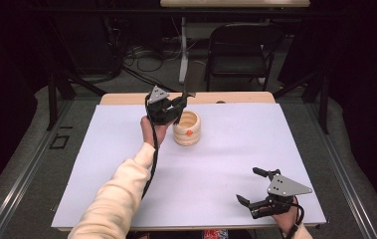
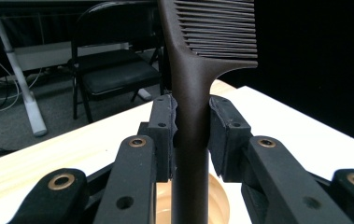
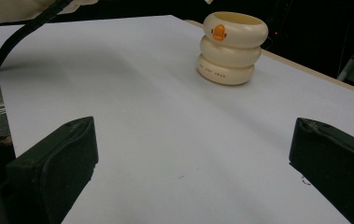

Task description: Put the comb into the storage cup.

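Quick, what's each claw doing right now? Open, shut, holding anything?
Left claw: shut on the dark comb, held upright above the cream cup.
Right claw: open, holding nothing, over the white table.

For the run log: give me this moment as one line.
left gripper: shut on comb, upright above cup | right gripper: open, holding nothing, near table front edge | comb not yet in cup
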Available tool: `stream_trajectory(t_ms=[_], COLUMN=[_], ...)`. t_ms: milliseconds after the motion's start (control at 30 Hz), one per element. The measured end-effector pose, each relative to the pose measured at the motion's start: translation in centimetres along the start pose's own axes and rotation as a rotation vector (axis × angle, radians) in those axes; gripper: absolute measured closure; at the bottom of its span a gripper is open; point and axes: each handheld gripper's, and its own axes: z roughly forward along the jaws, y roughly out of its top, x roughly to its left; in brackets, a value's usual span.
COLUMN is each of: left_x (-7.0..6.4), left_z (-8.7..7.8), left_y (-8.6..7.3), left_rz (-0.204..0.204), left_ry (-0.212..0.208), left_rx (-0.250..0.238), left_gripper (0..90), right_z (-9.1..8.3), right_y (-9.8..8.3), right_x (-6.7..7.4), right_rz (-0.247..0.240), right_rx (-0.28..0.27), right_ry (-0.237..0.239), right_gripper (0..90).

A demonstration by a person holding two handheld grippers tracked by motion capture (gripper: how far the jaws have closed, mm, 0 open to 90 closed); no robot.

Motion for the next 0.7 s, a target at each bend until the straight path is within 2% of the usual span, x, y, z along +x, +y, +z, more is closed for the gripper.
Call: stream_trajectory(t_ms=[233, 700], left_x=[0.1, 0.2], left_z=[0.7, 2.0], left_y=[-0.2, -0.7], left_rz=[-0.023, -0.018], left_ry=[-0.001, 0.0], left_rx=[-0.019, -0.045], left_gripper=[72.4, 72.4], right_z=[0.0, 0.0], right_y=[0.0, 0.0], right_x=[0.0, 0.0], right_rz=[-0.001, -0.002], right_rx=[-0.002, 0.0], right_ry=[0.0, 0.001], right_gripper=[0.5, 0.6])
